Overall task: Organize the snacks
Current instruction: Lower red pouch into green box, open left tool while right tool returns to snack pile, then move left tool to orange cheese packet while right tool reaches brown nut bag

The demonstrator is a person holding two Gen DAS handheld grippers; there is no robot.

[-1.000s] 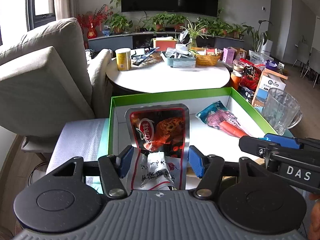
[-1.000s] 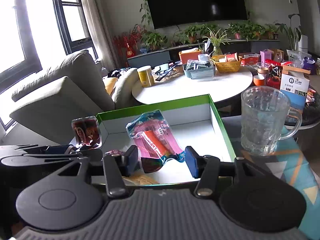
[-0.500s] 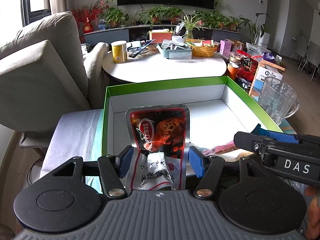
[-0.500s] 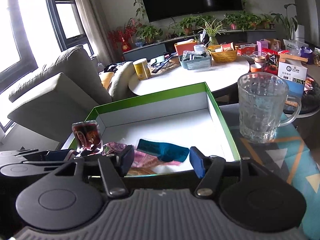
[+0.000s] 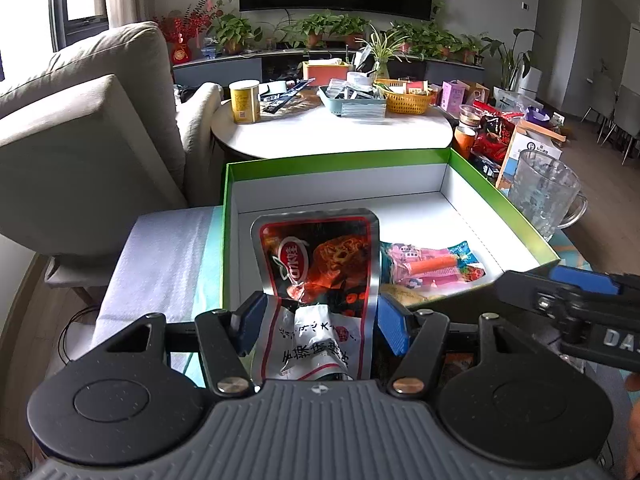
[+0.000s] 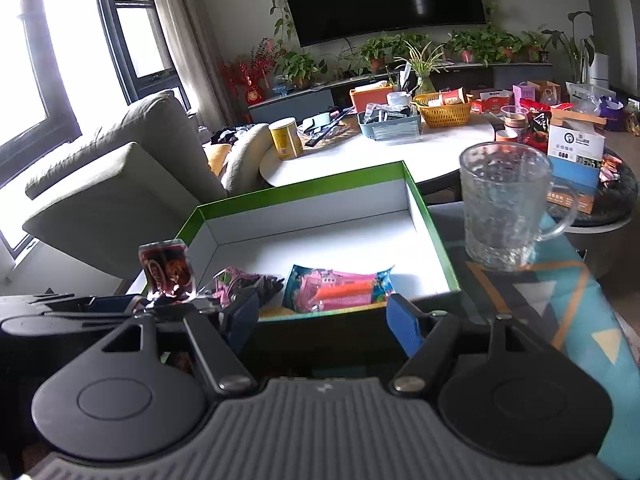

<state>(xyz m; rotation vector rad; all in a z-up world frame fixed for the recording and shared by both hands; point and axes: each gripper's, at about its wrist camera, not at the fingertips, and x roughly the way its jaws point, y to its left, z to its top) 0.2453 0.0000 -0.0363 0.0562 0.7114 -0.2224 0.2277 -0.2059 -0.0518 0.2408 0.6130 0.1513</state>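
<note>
Your left gripper (image 5: pixel 316 320) grips the red foil pouch (image 5: pixel 320 276) upright over the green box (image 5: pixel 336 162); a weak pinch can let it slide outside. Your right gripper (image 6: pixel 322 322) is open and empty, near the pink packet (image 6: pixel 340 290) lying inside; it can bump the glass mug (image 6: pixel 504 204).

Both wrist cams look fwd/down along fingers, close to green box (image 5: pixel 336 166) (image 6: pixel 304 196). Left cam sits left of right; shared: box, round table (image 5: pixel 332 136) (image 6: pixel 384 152), TV wall.
</note>
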